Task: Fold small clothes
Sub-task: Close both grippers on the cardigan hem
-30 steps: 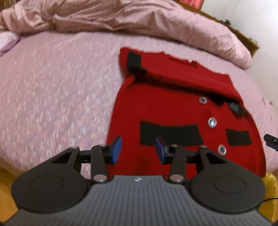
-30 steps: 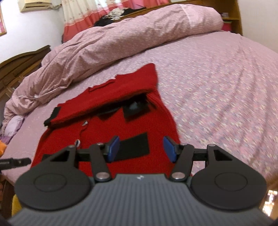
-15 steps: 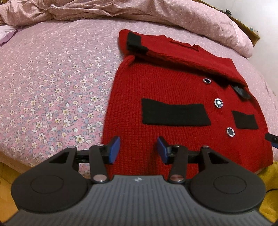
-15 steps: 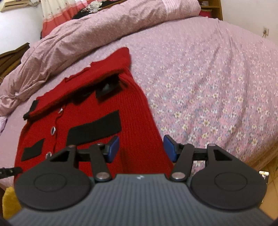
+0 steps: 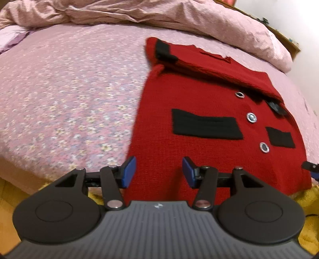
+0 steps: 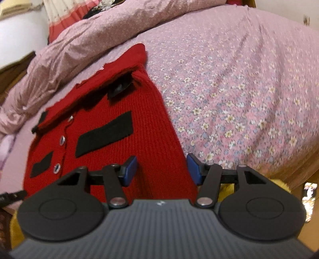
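Observation:
A red knitted cardigan [image 5: 199, 95] [image 6: 151, 123] lies flat on the bed, front up, with black pocket patches [image 5: 205, 124] [image 6: 105, 136] and silver buttons [image 5: 251, 117]. Its sleeves are folded across the top. My left gripper [image 5: 158, 171] hovers open over the hem's left corner, and the red knit shows between the blue pads, untouched. Over the hem's right corner my right gripper [image 6: 162, 169] is open too, with the cardigan's side edge between its fingers. Each view catches the other gripper's dark tip at its edge [image 5: 311, 167] [image 6: 12, 196].
A pink floral sheet [image 5: 59, 89] [image 6: 239, 89] covers the bed. At the far side a crumpled pink duvet [image 5: 179, 18] [image 6: 89, 37] is heaped. The bed's near edge runs just under the hem, with something yellow [image 5: 307, 219] [image 6: 227, 189] below it. A lilac cloth [image 5: 10, 37] lies far left.
Both grippers have sunk closer to the cardigan's hem, so it fills more of each view. The left jaws stand a little wider than a second ago.

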`<state>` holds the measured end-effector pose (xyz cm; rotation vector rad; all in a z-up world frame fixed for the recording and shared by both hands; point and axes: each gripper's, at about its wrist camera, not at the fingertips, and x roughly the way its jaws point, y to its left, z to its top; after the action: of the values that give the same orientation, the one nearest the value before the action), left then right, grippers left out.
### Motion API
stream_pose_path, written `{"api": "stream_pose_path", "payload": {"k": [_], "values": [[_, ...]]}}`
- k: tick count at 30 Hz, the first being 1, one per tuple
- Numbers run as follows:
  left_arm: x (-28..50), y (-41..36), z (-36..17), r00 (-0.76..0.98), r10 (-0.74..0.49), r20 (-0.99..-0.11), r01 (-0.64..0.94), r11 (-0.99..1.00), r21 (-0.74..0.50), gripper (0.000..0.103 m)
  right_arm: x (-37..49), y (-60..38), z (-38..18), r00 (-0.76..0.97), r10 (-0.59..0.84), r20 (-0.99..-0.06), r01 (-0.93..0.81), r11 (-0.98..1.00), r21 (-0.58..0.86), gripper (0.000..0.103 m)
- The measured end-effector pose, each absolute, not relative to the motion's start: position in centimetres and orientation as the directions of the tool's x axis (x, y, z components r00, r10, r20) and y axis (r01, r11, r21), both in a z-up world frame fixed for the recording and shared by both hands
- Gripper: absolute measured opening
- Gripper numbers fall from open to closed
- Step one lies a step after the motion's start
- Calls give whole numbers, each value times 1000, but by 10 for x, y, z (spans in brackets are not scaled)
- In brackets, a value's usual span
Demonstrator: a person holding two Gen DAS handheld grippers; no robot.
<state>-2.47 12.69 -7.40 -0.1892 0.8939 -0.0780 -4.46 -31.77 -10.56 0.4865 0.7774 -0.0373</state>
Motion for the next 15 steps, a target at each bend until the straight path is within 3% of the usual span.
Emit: {"api": "stream_pose_path", "payload": {"k": [9, 15], "values": [[-24, 137, -89, 615, -148, -774, -37, 976, -216, 59, -46, -315, -107, 729, 154, -667, 190, 891, 413, 57], [-18, 129, -93, 599, -187, -778, 40, 978, -205, 77, -50, -326, -111, 740, 182, -648, 208, 854, 477, 57]]}}
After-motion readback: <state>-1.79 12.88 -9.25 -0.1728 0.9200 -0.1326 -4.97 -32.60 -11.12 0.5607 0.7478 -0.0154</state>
